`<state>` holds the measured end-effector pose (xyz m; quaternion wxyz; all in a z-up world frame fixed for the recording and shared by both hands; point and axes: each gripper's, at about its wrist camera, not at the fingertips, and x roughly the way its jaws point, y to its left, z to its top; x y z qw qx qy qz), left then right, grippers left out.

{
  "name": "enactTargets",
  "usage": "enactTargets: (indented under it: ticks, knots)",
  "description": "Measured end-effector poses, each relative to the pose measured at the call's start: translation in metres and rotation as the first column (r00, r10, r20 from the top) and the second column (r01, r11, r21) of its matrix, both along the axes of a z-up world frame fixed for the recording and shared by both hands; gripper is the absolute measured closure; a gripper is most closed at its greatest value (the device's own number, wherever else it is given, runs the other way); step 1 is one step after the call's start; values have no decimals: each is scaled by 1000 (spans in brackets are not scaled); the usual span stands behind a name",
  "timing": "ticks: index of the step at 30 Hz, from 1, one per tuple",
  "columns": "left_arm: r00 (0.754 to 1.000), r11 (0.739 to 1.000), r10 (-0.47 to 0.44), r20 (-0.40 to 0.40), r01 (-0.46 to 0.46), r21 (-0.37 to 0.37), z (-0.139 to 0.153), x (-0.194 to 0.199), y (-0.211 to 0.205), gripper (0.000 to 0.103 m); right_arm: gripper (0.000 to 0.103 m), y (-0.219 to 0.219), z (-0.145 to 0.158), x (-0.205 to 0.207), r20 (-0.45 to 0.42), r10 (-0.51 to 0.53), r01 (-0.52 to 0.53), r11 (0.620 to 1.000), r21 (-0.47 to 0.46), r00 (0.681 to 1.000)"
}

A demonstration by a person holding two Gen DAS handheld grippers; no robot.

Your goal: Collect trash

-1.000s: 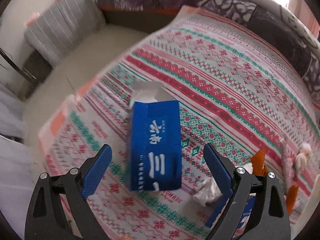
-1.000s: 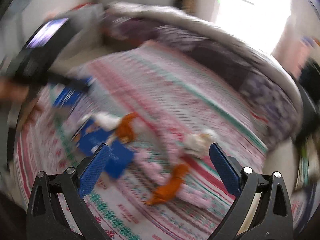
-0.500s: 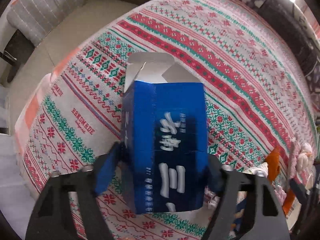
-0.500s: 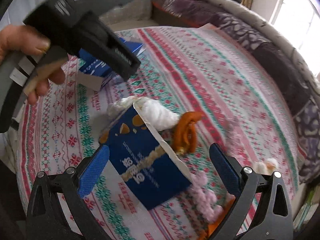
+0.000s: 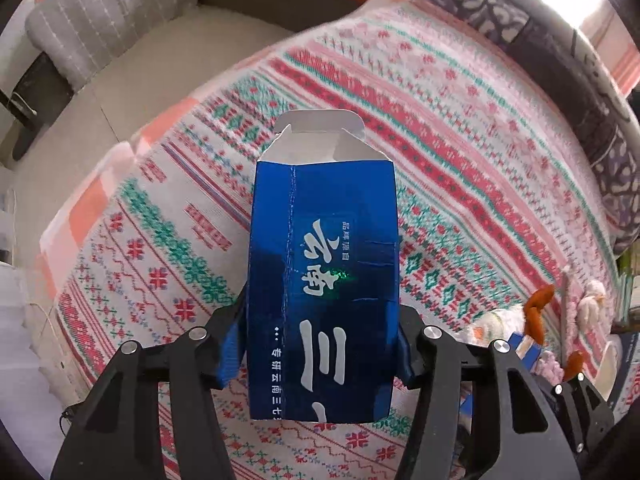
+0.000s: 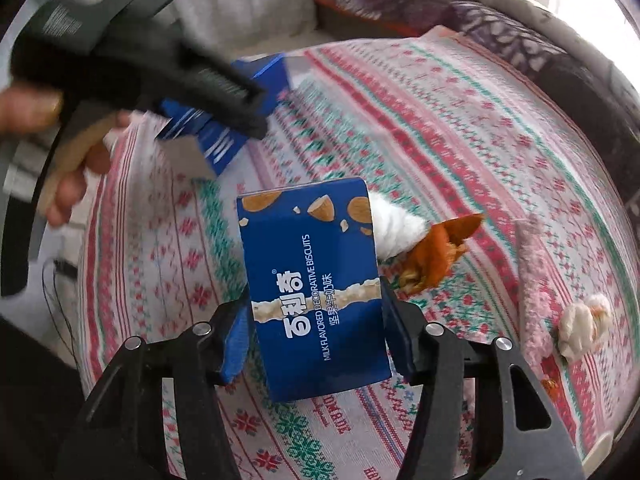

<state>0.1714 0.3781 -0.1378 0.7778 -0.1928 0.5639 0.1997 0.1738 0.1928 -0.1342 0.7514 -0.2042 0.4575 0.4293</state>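
Two claws: both tilt steeply down over the patterned blanket [image 5: 460, 128].
Left claw [image 5: 322, 354]: closing – pinching open blue carton [image 5: 322, 280].
Right claw [image 6: 316, 344]: closing – pinching biscuit box [image 6: 316, 292], "MILK FLAVORED DECORATIVE BISCUITS".

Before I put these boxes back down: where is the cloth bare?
Bare: the striped cloth beyond the biscuit box, toward the dark cushions. Crowded: right of that box, with white wad, orange peel, pink strip, tissue.
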Motion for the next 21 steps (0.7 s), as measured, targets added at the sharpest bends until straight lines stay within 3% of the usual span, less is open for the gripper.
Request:
enactTargets:
  ticks: [5,11,21]
  knots:
    - [996,1000,22,89,-23,9,30,-13,-5,46,49,-9,20,9,30,-107,104,992,69,994]
    - [982,999,39,187,-44,25,60,-30,-11,46,49,-31,51,15,66,-255,242,958,156,965]
    - [942,990,58,330,-98,105,85,-30,-35,46,49,-70,83,25,100,-482,446,859,253,871]
